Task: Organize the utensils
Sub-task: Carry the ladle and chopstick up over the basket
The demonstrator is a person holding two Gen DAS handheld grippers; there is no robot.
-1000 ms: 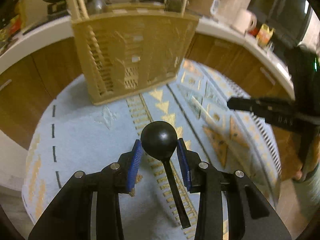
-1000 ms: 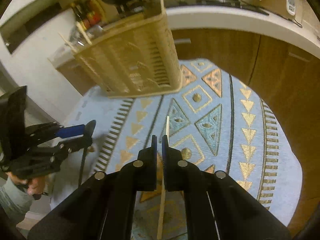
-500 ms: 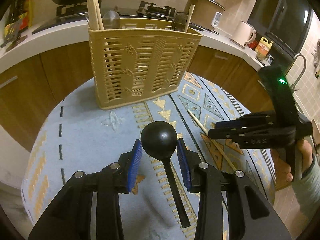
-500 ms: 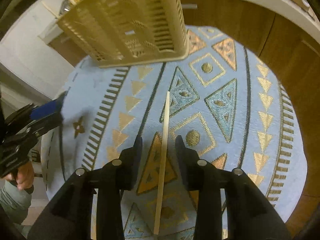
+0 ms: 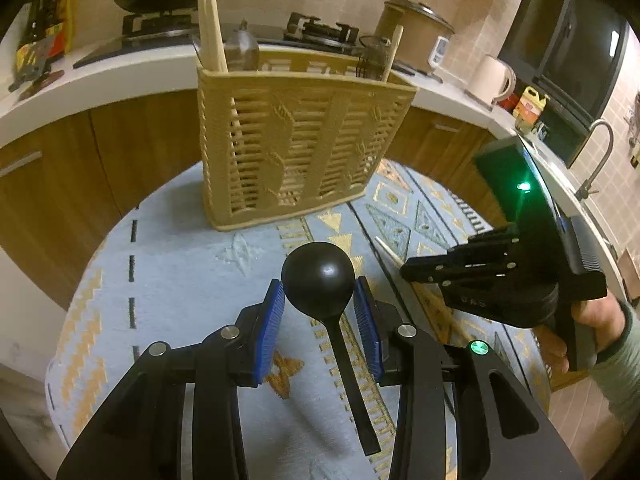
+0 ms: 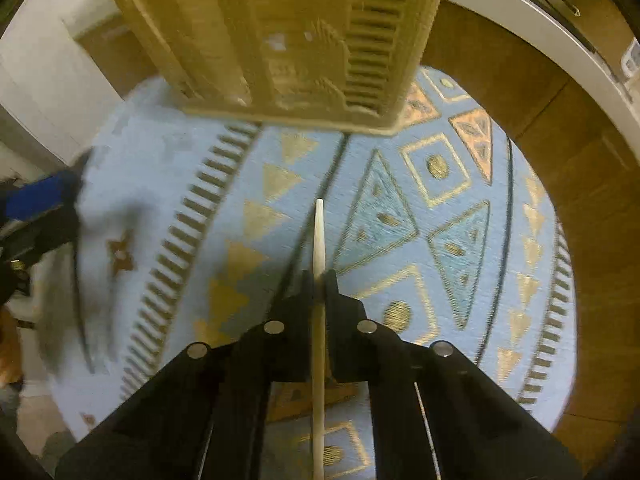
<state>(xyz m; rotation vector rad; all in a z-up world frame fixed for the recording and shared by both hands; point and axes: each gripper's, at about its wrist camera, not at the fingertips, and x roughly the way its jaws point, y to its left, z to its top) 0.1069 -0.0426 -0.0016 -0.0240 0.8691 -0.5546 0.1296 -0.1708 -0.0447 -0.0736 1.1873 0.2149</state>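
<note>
Change since half a second ago: your right gripper (image 6: 319, 276), then spread either side of the chopstick, has closed onto it; your left tool has kept its place around the spoon, and the basket now sits higher and straighter in the left view.

Item 1, left: left gripper (image 5: 319, 304). Blue pads (image 5: 272, 332) stand either side of the black spoon (image 5: 319, 280), bowl between the tips, handle running back toward you. A sliver of gap shows on each side, so whether the pads truly bear on it you cannot tell from here. Handling, as a judgement: light, rigid plastic, smooth and rounded at the bowl, so likely to squirm out of a pinch there. Take it lower, on the flat neck or handle, where the pads meet parallel faces.

Item 2, far centre: slatted basket (image 5: 296, 140), standing upright on the far part of the patterned tablecloth (image 5: 180, 264), already holding wooden chopsticks (image 5: 210, 24) at its left end and darker utensils at its right. Probably light enough to shift if knocked.

Item 3, right: chopstick (image 6: 319, 236), pale wood, pinched in the closed right gripper partway along, the tip pointing toward the basket, the rest passing back under the jaws. Judged very light, stiff, thin, prone to pivot in a two-point hold; a grip nearer mid-length should limit the swing. In the left view its tip peeks out beside the right tool, above the cloth's right half.
</note>
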